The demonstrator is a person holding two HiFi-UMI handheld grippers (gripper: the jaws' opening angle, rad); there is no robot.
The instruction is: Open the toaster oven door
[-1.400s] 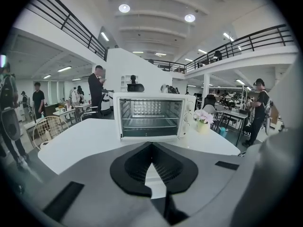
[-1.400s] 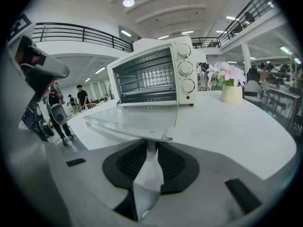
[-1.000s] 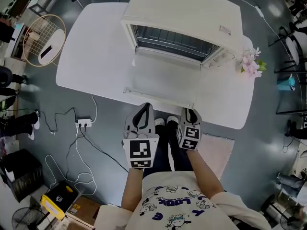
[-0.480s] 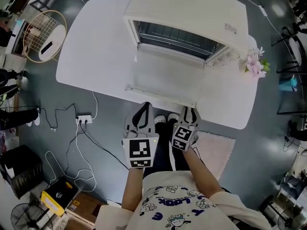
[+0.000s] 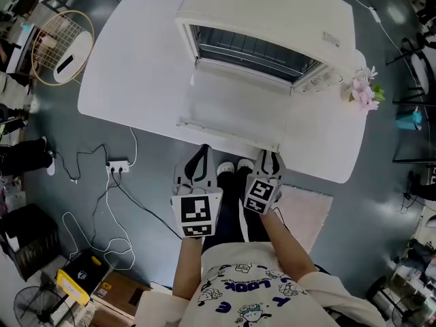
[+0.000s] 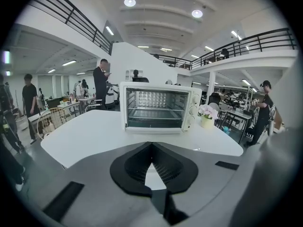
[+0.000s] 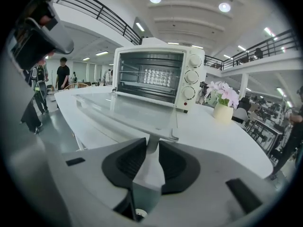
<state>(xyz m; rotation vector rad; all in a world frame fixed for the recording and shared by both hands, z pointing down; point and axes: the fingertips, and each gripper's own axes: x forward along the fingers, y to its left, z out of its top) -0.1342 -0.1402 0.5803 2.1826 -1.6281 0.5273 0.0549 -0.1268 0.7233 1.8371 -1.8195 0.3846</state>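
The white toaster oven (image 5: 272,19) stands at the back of the table, its glass door (image 5: 235,111) folded down flat toward me. The door's handle (image 5: 225,133) runs along its near edge. My right gripper (image 5: 270,159) sits at the handle's right end. In the right gripper view the handle's end bracket (image 7: 152,142) lies between the fingertips of the right gripper (image 7: 152,148). Its jaws have just been opening and the pads stand off the bracket. My left gripper (image 5: 199,157) hovers before the table edge, shut and empty; in its own view the left gripper (image 6: 151,145) faces the oven (image 6: 158,111).
A white table (image 5: 129,67) carries the oven and a pot of pink flowers (image 5: 360,90) at its right end. A round wire basket (image 5: 61,52) stands on the floor at the left. A power strip with cables (image 5: 117,164) lies below the table. People stand in the background (image 6: 100,82).
The right gripper's marker cube has rolled a little and its jaws have parted slightly. The left gripper has drifted slightly left. The oven door lies flat open throughout.
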